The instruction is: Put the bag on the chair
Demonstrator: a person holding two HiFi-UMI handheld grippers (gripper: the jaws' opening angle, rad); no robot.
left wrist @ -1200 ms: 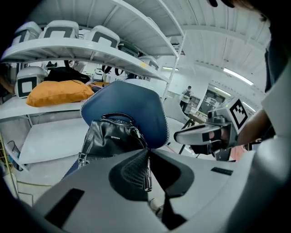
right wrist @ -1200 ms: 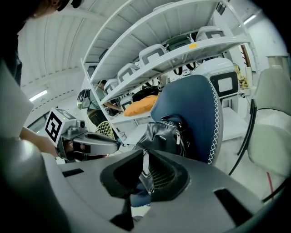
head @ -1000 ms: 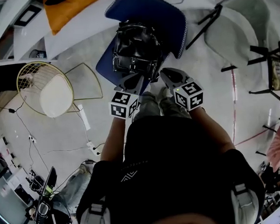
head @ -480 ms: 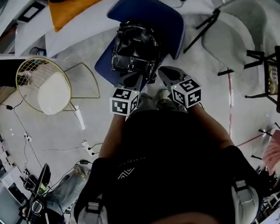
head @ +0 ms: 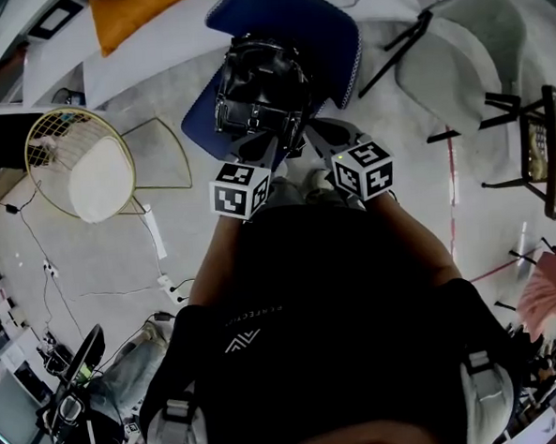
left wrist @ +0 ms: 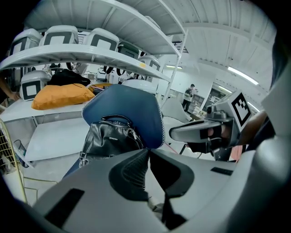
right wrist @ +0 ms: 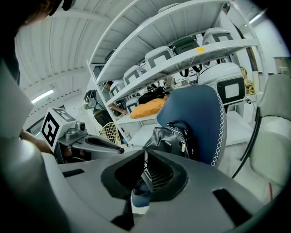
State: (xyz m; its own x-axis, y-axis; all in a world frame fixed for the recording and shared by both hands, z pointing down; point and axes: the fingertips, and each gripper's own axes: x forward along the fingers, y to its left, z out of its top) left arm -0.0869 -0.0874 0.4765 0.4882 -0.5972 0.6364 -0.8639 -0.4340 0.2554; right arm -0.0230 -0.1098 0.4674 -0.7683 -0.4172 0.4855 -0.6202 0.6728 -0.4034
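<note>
A black leather bag [head: 256,91] stands upright on the seat of a blue chair [head: 327,26], leaning on its backrest. It also shows in the left gripper view as the bag [left wrist: 109,139] on the chair [left wrist: 132,104], and in the right gripper view as the bag [right wrist: 170,139] against the backrest [right wrist: 200,113]. My left gripper [head: 272,147] hovers just short of the bag's near side, shut and empty. My right gripper [head: 316,131] hangs beside it at the bag's right, also shut with nothing in it. Neither touches the bag.
A gold wire chair with a white cushion [head: 78,177] stands to the left. A grey chair [head: 474,49] is at the right. An orange cushion [head: 138,14] lies on the white shelf behind. Cables [head: 46,268] run over the floor. My shoes [right wrist: 141,200] are below the grippers.
</note>
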